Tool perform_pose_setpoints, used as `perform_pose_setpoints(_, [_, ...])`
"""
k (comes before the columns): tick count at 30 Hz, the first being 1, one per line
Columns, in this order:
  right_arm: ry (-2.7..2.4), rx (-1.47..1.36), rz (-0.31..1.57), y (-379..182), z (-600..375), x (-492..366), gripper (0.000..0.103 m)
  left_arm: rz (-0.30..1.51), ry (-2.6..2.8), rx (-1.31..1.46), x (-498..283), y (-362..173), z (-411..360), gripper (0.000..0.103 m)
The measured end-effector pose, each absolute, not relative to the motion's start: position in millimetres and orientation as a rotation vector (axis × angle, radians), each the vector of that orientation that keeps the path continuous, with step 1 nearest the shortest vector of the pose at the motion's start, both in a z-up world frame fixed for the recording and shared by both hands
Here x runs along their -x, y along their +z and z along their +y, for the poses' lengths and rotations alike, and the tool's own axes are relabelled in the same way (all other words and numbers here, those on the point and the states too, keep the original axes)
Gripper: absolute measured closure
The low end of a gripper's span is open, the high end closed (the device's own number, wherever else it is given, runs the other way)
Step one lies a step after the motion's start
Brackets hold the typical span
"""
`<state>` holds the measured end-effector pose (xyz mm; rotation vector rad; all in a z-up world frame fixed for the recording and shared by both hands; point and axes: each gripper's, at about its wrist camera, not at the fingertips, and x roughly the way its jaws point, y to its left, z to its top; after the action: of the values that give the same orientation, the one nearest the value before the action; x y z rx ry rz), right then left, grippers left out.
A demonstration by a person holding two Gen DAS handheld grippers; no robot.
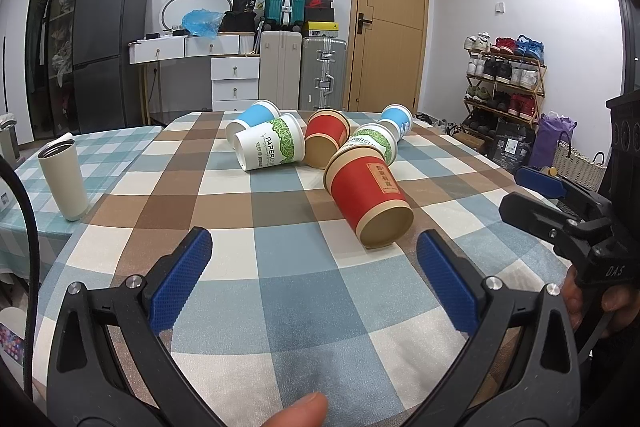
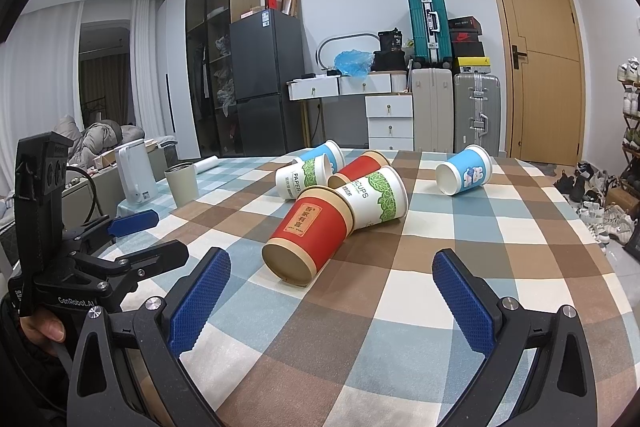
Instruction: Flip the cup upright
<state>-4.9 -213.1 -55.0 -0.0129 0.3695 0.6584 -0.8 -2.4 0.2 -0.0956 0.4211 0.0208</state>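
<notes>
Six paper cups lie on their sides on the checked table (image 1: 280, 287); those at the back partly hide one another. Nearest red cup (image 1: 370, 201) (image 2: 308, 235) lies base toward both cameras, ahead of the left tool (image 1: 314, 259) and right tool (image 2: 332, 275), touching neither. Both tools gape wide, holding nothing; their blue pads are ribbed. An upright beige tumbler (image 1: 64, 179) stands well apart, left.

A round table covered by a blue, brown and cream checked cloth (image 2: 400, 307) is seen, on which six paper cups are laid on their sides: two red (image 2: 308, 231), two white-and-green (image 2: 376, 197), two blue (image 2: 466, 174).
</notes>
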Motion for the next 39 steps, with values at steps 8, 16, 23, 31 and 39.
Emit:
perform_pose_setpoints(8, [0.658, 0.012, 0.37, -55.4, -213.3, 4.9, 0.0, 0.421, 0.022, 0.094, 0.8, 0.2, -2.6, 0.001])
perform_pose_setpoints(16, [0.658, 0.012, 0.371, -55.3, -213.4, 4.7, 0.0, 0.421, 0.022, 0.092, 0.9, 0.2, -3.1, 0.001])
perform_pose_setpoints(23, [0.655, 0.012, 0.378, -54.5, -213.8, 4.1, 0.0, 0.428, 0.02, 0.095, 1.7, 0.8, -3.1, 0.001])
perform_pose_setpoints(31, [0.637, -0.001, 0.41, -52.6, -217.8, -2.3, 0.0, 0.446, 0.036, 0.096, 5.0, 3.1, 5.3, 0.001])
perform_pose_setpoints(39, [0.567, 0.035, 0.432, -50.9, -225.3, -5.8, 0.0, 0.503, 0.02, 0.106, -21.1, 8.6, 1.4, 0.001])
